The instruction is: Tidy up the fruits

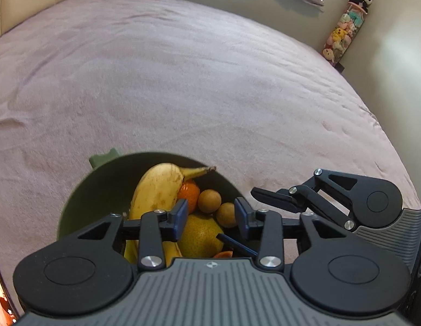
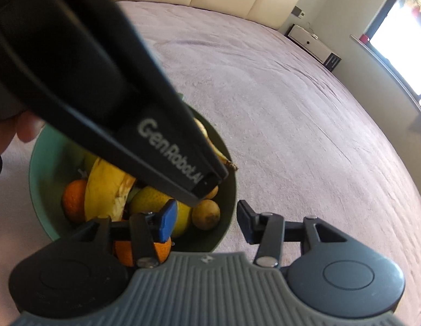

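Bed (image 1: 183, 81): broad, mauve cover, bare of fruit across all that shows.

Bowl (image 1: 101, 187): green, resting on the bed near its front edge, directly below both claws.

Fruit, all seen lying inside the bowl: banana (image 1: 156, 190), large and spotted, leaning on the far wall, stem over the rim; yellow-green citrus (image 1: 199, 236) at centre; orange (image 1: 190, 194) tucked behind the banana; two small brown round fruits (image 1: 209, 201) at the right side.

Stage: fits either fruit gathered in or fruit about to be lifted out; not settled here. For any grasp among this pile: descend plumb, straddle one piece only, spare the soft banana.

Left claw (image 1: 210, 217): spread wide, holding nothing, hovering over the citrus.

Right claw (image 2: 203, 222): spread wide, holding nothing, astride the bowl's right rim.
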`<state>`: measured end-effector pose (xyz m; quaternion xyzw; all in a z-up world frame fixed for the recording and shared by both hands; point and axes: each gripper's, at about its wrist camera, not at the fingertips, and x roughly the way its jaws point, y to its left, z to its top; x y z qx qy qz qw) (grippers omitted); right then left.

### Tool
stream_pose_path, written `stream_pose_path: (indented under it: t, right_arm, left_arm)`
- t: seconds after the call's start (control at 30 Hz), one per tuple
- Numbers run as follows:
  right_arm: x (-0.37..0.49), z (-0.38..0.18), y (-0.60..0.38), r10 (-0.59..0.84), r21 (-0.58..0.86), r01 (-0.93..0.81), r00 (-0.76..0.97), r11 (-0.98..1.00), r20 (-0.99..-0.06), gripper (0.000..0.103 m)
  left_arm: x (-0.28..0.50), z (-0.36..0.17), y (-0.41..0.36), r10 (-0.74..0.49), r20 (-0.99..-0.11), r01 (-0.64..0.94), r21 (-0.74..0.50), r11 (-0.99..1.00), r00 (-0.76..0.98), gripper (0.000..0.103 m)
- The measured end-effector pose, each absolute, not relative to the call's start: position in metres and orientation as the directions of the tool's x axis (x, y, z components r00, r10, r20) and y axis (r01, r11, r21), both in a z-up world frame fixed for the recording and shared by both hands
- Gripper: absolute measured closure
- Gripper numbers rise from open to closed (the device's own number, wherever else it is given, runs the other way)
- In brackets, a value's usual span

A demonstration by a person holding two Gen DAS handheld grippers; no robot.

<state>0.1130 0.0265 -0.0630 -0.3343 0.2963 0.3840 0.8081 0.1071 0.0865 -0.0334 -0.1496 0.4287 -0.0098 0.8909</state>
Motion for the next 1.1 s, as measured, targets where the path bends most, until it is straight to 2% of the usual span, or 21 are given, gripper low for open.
stream_pose_path:
  t: [0.17,0.23,0.53,0.73,1.1]
  right_arm:
    - [0.108,-0.044,0.015,0.423,-0.301,-0.792,0.556,0.531,-0.716,0.048]
    - [0.103,-0.035,0.007,0.422,-0.289,-0.771,0.574,0.567,-0.702,0.043]
    - [0.084,0.007,-0.042,0.403,-0.102,-0.605,0.637,0.789,-0.657,0.033]
    - [0.059,0.025,-0.067,0.4,-0.016,-0.51,0.694,0.86,-0.599,0.025]
    - [0.013,0.025,-0.085,0.383,0.059,-0.413,0.77,0.909,-0.511,0.017]
  left_arm:
    - [0.097,-0.013,0.082,-0.091,-0.726,-0.108,-0.223,0.969,0.681,0.042]
    - [0.092,-0.004,0.08,-0.072,-0.708,-0.109,-0.207,0.972,0.703,0.041]
    - [0.057,0.029,0.069,0.04,-0.603,-0.139,-0.118,0.983,0.797,0.034]
    - [0.035,0.043,0.057,0.077,-0.538,-0.141,-0.079,0.987,0.84,0.028]
    - [0.002,0.038,0.032,0.169,-0.519,-0.178,0.032,0.983,0.838,0.015]
